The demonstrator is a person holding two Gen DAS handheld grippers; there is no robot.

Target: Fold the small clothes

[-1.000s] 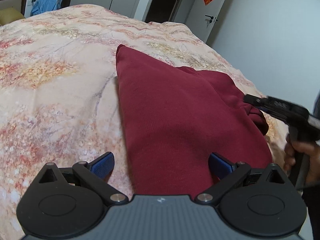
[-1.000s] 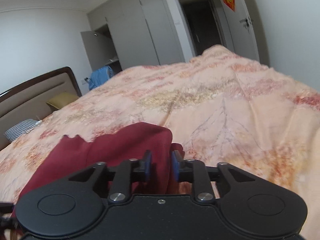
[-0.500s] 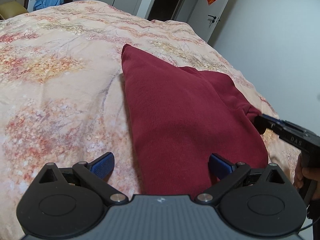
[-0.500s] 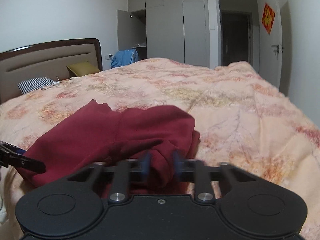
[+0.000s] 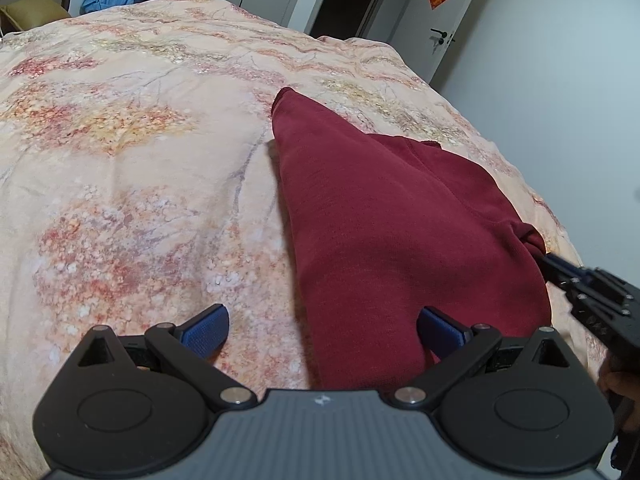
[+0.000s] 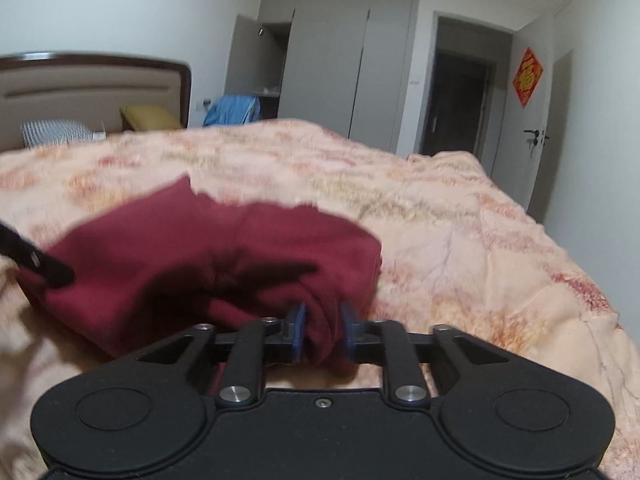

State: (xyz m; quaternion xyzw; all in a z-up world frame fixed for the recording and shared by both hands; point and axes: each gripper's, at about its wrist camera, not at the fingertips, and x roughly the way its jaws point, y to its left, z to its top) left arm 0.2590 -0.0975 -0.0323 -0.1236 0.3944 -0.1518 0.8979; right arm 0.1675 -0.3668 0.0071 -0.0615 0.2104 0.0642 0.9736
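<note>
A dark red garment point(image 5: 392, 232) lies on the floral bedspread point(image 5: 140, 168), stretching from a pointed far end toward me. My left gripper point(image 5: 322, 330) is open, its blue pads point(image 5: 206, 328) straddling the garment's near edge, holding nothing. My right gripper point(image 6: 322, 334) is shut on a bunched fold of the red garment point(image 6: 208, 256) at its right side. It shows at the right edge of the left wrist view point(image 5: 592, 296), pinching the cloth's corner. The left gripper's finger shows at the left of the right wrist view point(image 6: 36, 260).
The bed's right edge point(image 5: 552, 208) runs close to the garment, with a white wall and door point(image 5: 444, 36) beyond. A headboard point(image 6: 92, 80), pillows point(image 6: 56, 132) and a blue cloth point(image 6: 232, 110) by the wardrobe point(image 6: 332, 64) are at the far side.
My right gripper, still holding the garment, has swung and pulled the bunched cloth lower and toward the bed's near right. My left gripper has stayed open over the near edge, shifting slightly.
</note>
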